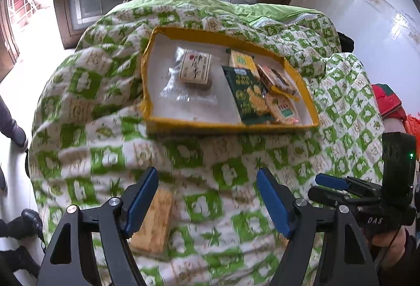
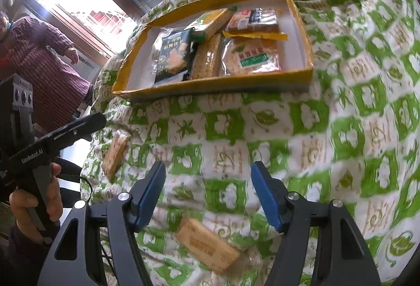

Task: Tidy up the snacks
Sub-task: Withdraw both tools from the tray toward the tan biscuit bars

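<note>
The tan cracker pack (image 2: 207, 249) lies loose on the green quilt (image 2: 341, 128), long axis slanting across my right gripper (image 2: 208, 196), just below its wide, empty jaws. A second pack (image 1: 153, 223) sits by my left gripper (image 1: 207, 203), also wide. The yellow tray (image 2: 215, 82) lies beyond both.

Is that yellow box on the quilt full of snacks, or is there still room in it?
Partly full. In the yellow box, the packets crowd one end, while white floor shows around the cream packet at the other.
</note>
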Tool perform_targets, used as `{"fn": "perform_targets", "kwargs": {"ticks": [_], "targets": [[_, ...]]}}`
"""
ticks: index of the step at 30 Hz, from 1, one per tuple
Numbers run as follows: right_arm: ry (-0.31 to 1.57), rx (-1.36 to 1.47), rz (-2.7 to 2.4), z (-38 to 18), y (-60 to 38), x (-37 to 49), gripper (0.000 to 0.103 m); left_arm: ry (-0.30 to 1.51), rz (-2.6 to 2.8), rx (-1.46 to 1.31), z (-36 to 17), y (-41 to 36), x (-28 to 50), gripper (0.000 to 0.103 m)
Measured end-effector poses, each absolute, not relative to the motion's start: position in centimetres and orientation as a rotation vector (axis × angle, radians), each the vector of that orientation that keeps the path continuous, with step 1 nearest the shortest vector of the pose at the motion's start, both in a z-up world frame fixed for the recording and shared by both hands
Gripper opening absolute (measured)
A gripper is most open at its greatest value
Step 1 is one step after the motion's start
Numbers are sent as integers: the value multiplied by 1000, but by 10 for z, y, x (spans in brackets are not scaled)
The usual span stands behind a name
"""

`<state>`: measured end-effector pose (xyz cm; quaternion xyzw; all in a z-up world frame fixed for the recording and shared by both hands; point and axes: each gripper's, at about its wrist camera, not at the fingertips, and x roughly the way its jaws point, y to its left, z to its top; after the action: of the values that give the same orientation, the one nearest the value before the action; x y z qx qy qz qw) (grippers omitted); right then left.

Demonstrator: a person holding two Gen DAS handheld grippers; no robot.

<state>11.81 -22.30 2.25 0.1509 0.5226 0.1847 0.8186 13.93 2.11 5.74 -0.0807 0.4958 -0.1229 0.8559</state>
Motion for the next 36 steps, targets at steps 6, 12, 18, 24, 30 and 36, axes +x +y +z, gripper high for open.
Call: {"fn": "perform_targets", "kwargs": {"ticks": [6, 12, 18, 24, 30, 36], "targets": [[1116, 330, 398, 16, -228, 102, 67, 1049, -261, -191, 52, 20, 120, 80], [1110, 300, 404, 14, -224, 92, 67, 1051, -269, -211, 49, 17, 107, 80], [1102, 294, 411, 16, -222, 85, 67, 1065, -273, -210, 47, 15, 98, 80], [1100, 314, 401, 12, -229, 84, 67, 1095, -252, -210, 38, 17, 93, 80], [1089, 295, 414, 13, -228, 78, 67, 1095, -239, -193, 35, 24, 84, 80], [1090, 261, 433, 12, -221, 76, 67, 1101, -213, -211, 33, 40, 82, 80]]}}
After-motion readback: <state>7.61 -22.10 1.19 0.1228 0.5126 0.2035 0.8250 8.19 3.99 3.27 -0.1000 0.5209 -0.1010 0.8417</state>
